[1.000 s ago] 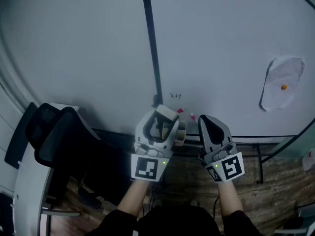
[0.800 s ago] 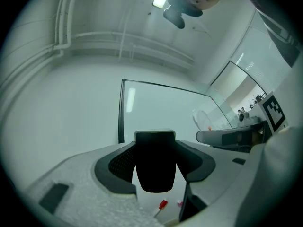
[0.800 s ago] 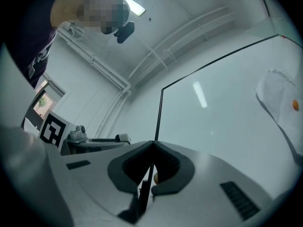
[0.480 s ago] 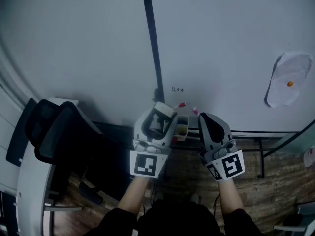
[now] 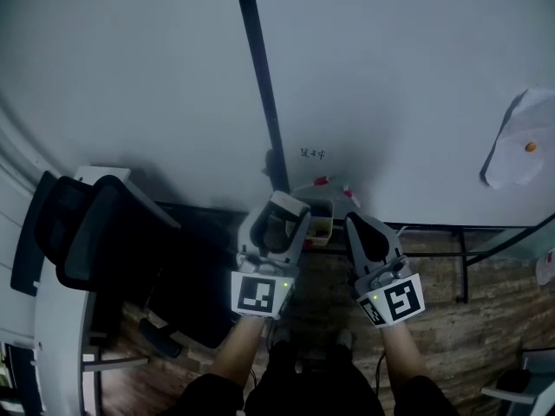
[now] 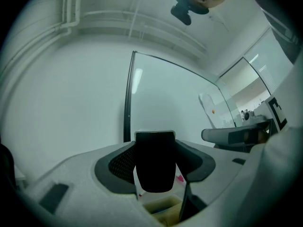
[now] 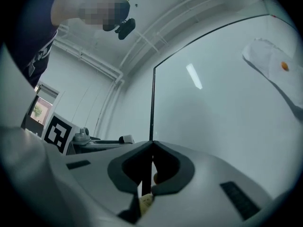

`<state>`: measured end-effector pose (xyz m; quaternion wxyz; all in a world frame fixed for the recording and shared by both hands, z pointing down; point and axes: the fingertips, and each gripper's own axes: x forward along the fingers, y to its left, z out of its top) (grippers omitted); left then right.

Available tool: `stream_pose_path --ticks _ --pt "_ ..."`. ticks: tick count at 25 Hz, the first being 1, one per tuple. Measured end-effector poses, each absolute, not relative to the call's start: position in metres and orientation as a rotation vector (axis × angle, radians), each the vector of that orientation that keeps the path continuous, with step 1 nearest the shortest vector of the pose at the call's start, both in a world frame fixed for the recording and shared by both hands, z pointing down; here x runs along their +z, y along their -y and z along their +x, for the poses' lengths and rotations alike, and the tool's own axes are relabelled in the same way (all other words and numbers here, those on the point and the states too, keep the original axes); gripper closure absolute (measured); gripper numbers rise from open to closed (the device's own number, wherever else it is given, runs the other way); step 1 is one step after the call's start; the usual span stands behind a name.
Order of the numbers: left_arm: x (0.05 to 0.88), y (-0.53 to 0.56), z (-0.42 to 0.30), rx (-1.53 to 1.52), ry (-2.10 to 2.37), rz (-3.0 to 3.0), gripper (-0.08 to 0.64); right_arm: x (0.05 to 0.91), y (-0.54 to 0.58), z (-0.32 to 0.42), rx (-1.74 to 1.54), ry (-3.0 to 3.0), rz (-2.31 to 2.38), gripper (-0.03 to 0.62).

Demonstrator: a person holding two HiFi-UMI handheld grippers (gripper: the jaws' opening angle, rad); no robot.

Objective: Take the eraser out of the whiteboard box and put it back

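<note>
My left gripper point(image 5: 286, 206) is shut on the eraser point(image 6: 155, 167), a dark block with a pale top that fills the space between its jaws. It hangs in front of the whiteboard point(image 5: 390, 76), just left of the small whiteboard box point(image 5: 323, 221). The box holds markers with red caps point(image 5: 322, 180) and also shows low in the left gripper view as a yellowish box point(image 6: 158, 208). My right gripper point(image 5: 357, 222) is shut with nothing in it, its tips meeting just right of the box.
A black office chair point(image 5: 95, 241) stands at the left, close to my left arm. A sheet of paper point(image 5: 520, 150) is pinned to the board by an orange magnet at the far right. A dark frame strip point(image 5: 258, 102) divides the board. Below is wooden floor point(image 5: 486, 319).
Both grippers have come down in front of the board and now sit lower beside the box. The eraser has stayed in the left gripper, and the right has stayed shut.
</note>
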<state>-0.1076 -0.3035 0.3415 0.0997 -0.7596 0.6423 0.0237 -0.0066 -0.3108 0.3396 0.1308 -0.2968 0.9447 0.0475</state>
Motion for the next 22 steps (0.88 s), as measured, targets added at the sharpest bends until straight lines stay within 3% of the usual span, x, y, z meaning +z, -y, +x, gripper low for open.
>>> stream_pose_path --ticks 10,22 --pt "0.417 0.324 -0.112 0.064 -2.039 -2.302 0.321 0.419 0.335 -0.033 0.047 -2.849 -0.862 0.589" --pt "0.456 0.333 -0.106 0.031 -2.174 -2.254 0.321 0.445 0.333 -0.018 -0.053 -2.833 -0.895 0.589"
